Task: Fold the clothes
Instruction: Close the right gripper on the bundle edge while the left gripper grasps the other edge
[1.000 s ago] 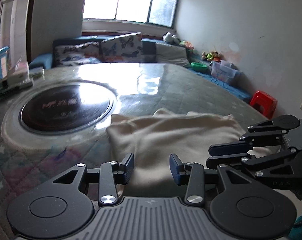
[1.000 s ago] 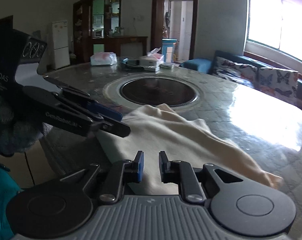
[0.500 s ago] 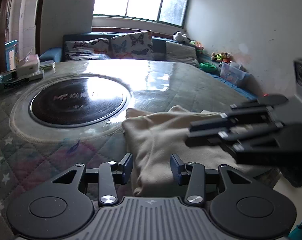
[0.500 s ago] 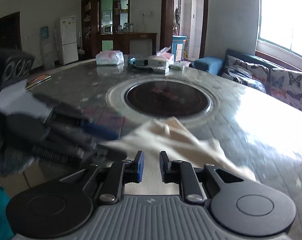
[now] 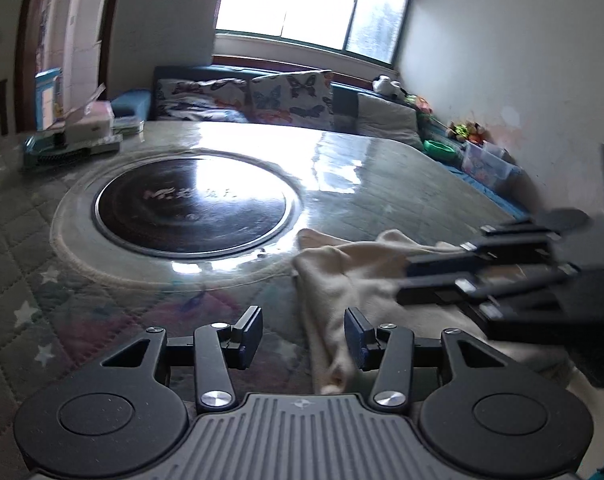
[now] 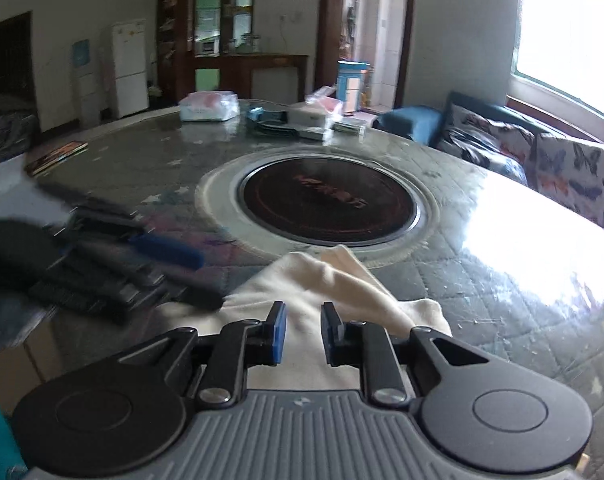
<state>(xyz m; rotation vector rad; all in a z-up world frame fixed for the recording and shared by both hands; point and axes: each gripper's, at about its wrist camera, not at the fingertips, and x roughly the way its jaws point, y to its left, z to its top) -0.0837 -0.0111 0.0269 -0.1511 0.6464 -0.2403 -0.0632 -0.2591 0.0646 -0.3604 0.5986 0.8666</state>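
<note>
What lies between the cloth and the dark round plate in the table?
Only bare glossy table top; the cloth tip stops just short of the plate rim, clearest in the right wrist view.

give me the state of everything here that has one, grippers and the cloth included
left gripper: open, nothing between its fingers
right gripper: open, over the cloth, not gripping it
cream cloth: bunched and rumpled, partly over the table's near edge
round inset plate: bare, glossy
tissue box: open

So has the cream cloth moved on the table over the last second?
Yes. In the right wrist view the cream cloth is more bunched, and its far edge now reaches the rim of the round dark hotplate; earlier it lay flatter and spread wider.
</note>
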